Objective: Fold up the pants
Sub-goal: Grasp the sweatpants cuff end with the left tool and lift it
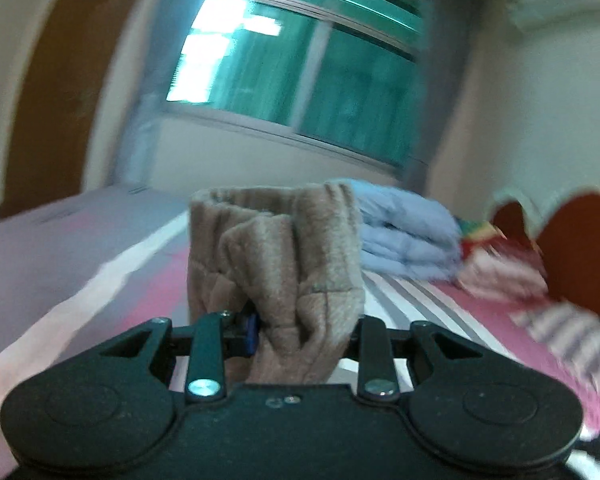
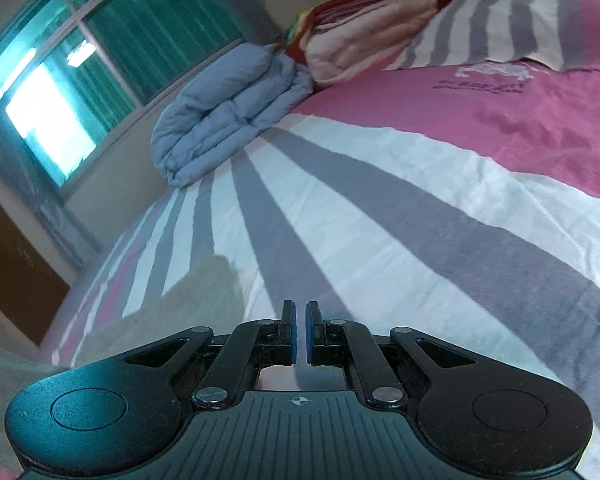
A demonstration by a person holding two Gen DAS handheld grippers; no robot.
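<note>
My left gripper (image 1: 296,336) is shut on the tan fleece pants (image 1: 284,256) and holds them bunched up above the bed, with the elastic waistband at the top. The cloth hides the right finger. In the right wrist view the pants (image 2: 196,300) lie pale and blurred on the bed to the left of my right gripper (image 2: 300,332). That gripper is shut and empty, its blue pads nearly touching, just above the striped bedsheet (image 2: 380,220).
A folded blue quilt (image 2: 228,108) and a stack of pink blankets (image 2: 364,28) lie at the head of the bed, also seen as the blue quilt (image 1: 408,236) in the left wrist view. A window (image 1: 300,80) is behind. A brown headboard (image 1: 580,248) stands at the right.
</note>
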